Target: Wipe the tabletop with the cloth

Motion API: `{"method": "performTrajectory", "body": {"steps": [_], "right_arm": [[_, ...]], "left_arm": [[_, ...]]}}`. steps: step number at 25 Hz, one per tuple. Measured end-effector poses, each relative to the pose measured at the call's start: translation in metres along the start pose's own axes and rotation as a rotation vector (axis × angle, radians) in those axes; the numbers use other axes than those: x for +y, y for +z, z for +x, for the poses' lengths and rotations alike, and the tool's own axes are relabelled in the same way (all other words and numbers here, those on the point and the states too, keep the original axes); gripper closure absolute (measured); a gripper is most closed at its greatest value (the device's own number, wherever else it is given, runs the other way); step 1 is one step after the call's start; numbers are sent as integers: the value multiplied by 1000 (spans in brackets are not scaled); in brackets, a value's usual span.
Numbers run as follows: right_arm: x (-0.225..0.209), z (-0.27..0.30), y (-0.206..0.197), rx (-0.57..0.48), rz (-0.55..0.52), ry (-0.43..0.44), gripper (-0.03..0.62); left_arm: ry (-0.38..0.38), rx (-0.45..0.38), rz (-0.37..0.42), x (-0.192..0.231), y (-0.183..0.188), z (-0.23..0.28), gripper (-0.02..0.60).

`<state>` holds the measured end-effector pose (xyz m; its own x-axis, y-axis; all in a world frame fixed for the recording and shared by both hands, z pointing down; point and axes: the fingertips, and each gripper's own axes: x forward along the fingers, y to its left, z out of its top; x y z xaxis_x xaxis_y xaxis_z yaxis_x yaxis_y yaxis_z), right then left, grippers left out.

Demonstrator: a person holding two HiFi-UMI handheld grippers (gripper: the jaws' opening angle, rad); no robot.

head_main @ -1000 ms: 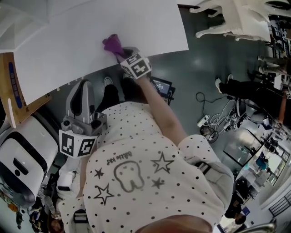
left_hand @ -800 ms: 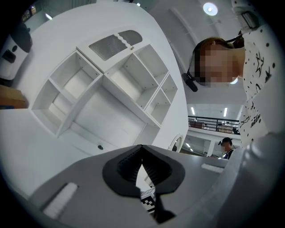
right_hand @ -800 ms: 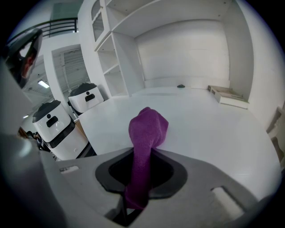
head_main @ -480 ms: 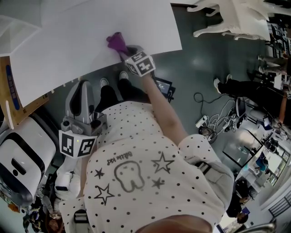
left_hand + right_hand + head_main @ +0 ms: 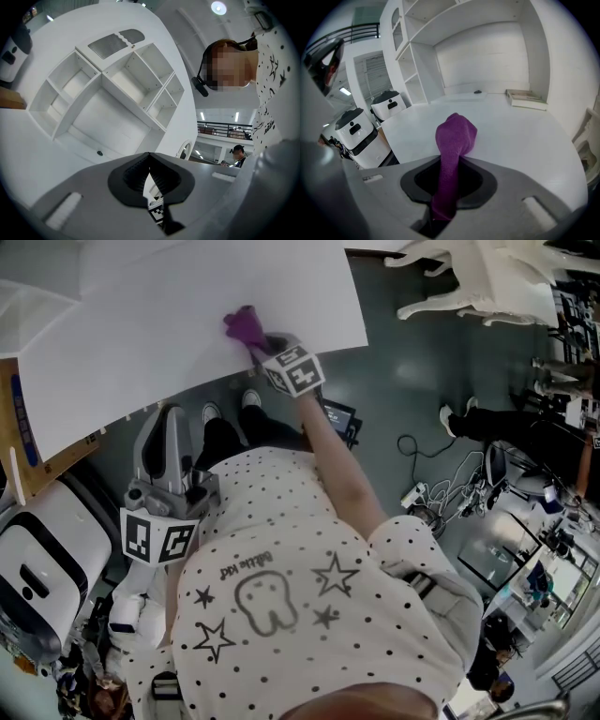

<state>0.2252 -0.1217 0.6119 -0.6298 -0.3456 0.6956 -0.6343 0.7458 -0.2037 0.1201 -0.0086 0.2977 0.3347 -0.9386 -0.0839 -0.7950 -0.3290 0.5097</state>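
The purple cloth (image 5: 241, 326) lies bunched on the white tabletop (image 5: 141, 343), close to its near edge. My right gripper (image 5: 255, 341) is shut on the cloth's near end. In the right gripper view the cloth (image 5: 454, 138) rises from between the jaws of the right gripper (image 5: 451, 164) and folds onto the tabletop (image 5: 515, 136). My left gripper (image 5: 172, 416) is held by the person's body, below the table edge, pointing up. In its own view the left gripper (image 5: 149, 161) is shut with nothing in it.
A white shelf unit (image 5: 112, 93) stands at the table's back, with a flat box (image 5: 526, 99) near it. White wheeled machines (image 5: 42, 568) and a wooden board (image 5: 19, 418) are to the left. White chairs (image 5: 487, 277) and floor cables (image 5: 441, 493) are to the right.
My right gripper has slid the cloth a little to the right along the table's near edge. The left gripper has stayed where it was.
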Motion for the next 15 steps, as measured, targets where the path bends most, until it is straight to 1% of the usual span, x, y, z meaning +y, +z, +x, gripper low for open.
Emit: {"method": "performTrajectory", "body": {"steps": [6, 15], "right_arm": [[-20, -14, -6, -12, 10, -5, 522], [-58, -30, -15, -16, 33, -38, 522]], "left_arm": [[1, 4, 3, -13, -8, 8, 586], [3, 3, 4, -20, -18, 20, 586]]}}
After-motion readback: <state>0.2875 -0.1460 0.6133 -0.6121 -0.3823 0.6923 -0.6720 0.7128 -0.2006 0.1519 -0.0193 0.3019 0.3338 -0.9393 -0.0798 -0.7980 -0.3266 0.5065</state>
